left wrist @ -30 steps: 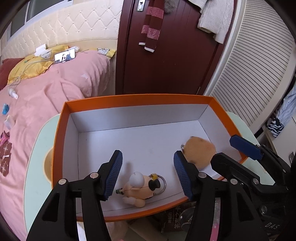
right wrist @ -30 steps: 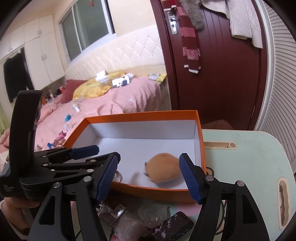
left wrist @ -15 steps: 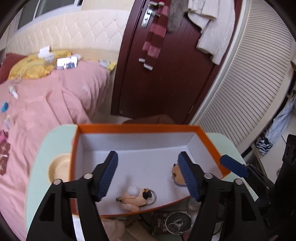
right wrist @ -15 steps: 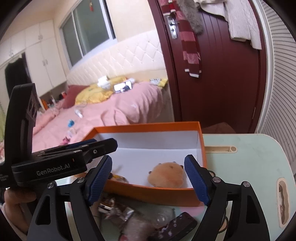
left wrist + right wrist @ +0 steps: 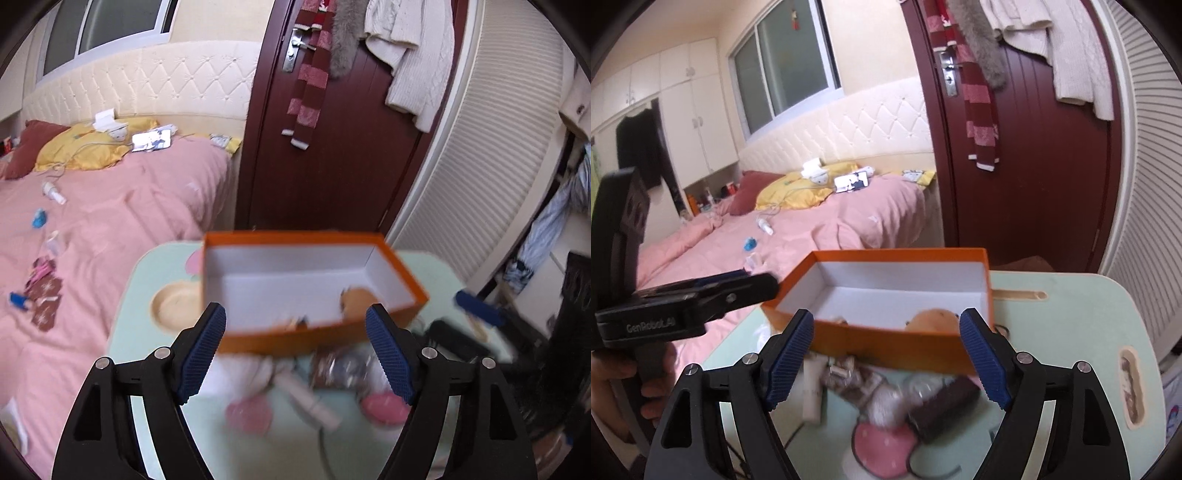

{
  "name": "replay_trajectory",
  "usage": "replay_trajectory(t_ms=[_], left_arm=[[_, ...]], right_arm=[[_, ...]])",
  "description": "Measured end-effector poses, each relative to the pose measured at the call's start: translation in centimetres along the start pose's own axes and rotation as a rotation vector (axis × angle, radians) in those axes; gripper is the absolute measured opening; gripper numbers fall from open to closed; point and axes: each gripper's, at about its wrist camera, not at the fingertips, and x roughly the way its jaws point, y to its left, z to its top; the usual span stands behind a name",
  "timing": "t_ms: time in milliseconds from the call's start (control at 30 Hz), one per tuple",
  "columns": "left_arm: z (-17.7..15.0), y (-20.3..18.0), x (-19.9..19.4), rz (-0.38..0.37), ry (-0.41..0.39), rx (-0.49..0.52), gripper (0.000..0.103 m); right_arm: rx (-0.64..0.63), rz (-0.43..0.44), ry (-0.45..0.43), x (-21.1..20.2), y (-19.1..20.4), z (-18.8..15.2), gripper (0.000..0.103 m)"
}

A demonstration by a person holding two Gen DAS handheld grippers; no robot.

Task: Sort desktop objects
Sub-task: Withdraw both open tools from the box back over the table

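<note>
Stuff near the orange box is just blur, can't tell that clutter apart. Box wall hides most of the brown plush.

A box sits on a small table, open side up, towards the table's far edge. Inside it, at the near right corner, lies a round plush toy, with a smaller item just left of it against the near wall. On the table before the box lies a blurred heap of small things, among them a dark flat case to the right. A bed stands left of the table, strewn with small items. Behind the table is a door with clothes hung over it; a slatted panel stands to its right.
</note>
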Motion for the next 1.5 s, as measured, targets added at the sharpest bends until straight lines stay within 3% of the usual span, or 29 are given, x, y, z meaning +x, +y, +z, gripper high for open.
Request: replay_trajectory(t_ms=[200, 333, 600, 667, 700, 733, 767, 1500], left_arm=[[-5.1, 0.7, -0.6, 0.073, 0.088, 0.04, 0.078], [-7.6, 0.9, 0.1, 0.117, 0.143, 0.048, 0.078], [-8.9, 1.4, 2.8, 0.196, 0.214, 0.054, 0.08], [-9.2, 1.6, 2.9, 0.217, 0.199, 0.046, 0.085], [-9.3, 1.7, 3.0, 0.227, 0.192, 0.036, 0.094], [-9.5, 1.9, 3.1, 0.236, 0.187, 0.023, 0.103], [-9.6, 2.1, 3.1, 0.243, 0.185, 0.013, 0.103], [-9.7, 2.2, 3.2, 0.229, 0.171, 0.024, 0.103]], right_arm=[[0.042, 0.015, 0.079, -1.6, 0.0, -3.1, 0.084], [0.032, -0.037, 0.189, -0.6, 0.1, -4.4, 0.084], [0.064, -0.136, 0.391, 2.4, -1.2, -6.6, 0.085], [0.02, -0.175, 0.392, 2.5, -0.9, -6.9, 0.085], [-0.003, -0.193, 0.4, 2.7, -0.6, -7.1, 0.087], [-0.026, -0.201, 0.406, 3.0, -0.3, -7.2, 0.095], [-0.041, -0.2, 0.408, 3.2, -0.1, -7.3, 0.103], [-0.067, -0.191, 0.405, 3.9, 0.2, -7.7, 0.103]])
